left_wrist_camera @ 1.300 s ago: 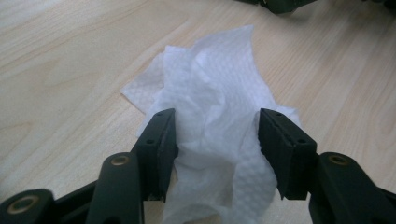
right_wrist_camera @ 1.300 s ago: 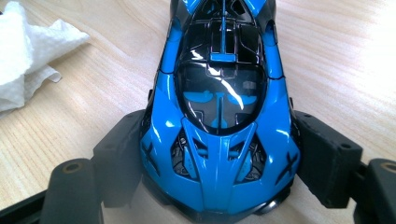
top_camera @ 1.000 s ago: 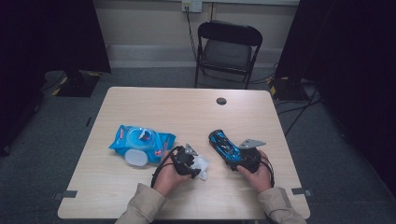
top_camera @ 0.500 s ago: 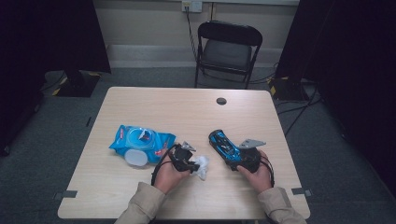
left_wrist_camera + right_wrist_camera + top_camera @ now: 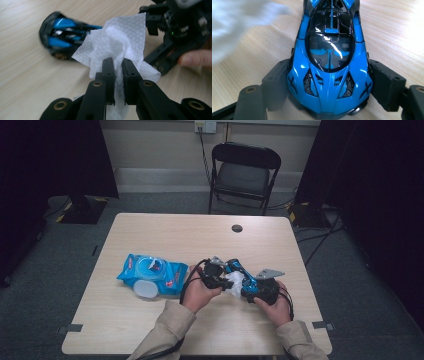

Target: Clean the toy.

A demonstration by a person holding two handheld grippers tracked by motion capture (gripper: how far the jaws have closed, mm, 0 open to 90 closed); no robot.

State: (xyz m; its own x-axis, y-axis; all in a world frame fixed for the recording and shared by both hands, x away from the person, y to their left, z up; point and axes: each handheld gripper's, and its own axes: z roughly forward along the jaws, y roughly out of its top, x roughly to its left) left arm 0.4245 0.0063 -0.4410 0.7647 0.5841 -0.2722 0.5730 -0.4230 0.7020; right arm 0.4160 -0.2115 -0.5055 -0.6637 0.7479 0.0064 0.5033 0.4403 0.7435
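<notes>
Blue toy car (image 5: 329, 60) on the wooden table (image 5: 150, 330), clamped across its sides by the right gripper (image 5: 329, 82); hard, glossy, probably slippery. White wipe (image 5: 120, 45), soft and limp, pinched in the left gripper (image 5: 118, 72), whose jaws have just closed, held against the car.

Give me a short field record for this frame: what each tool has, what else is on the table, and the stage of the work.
left tool: shut on a white wipe, crumpled, brought up against the toy car
right tool: jaws clamped on both sides of a blue and black toy car, which sits on the table
wipes pack: blue, lying flat to the left of the hands, lid flap open
other item: small dark round thing near the table's far edge
stage: wipe at the car, apparently about to clean it
</notes>
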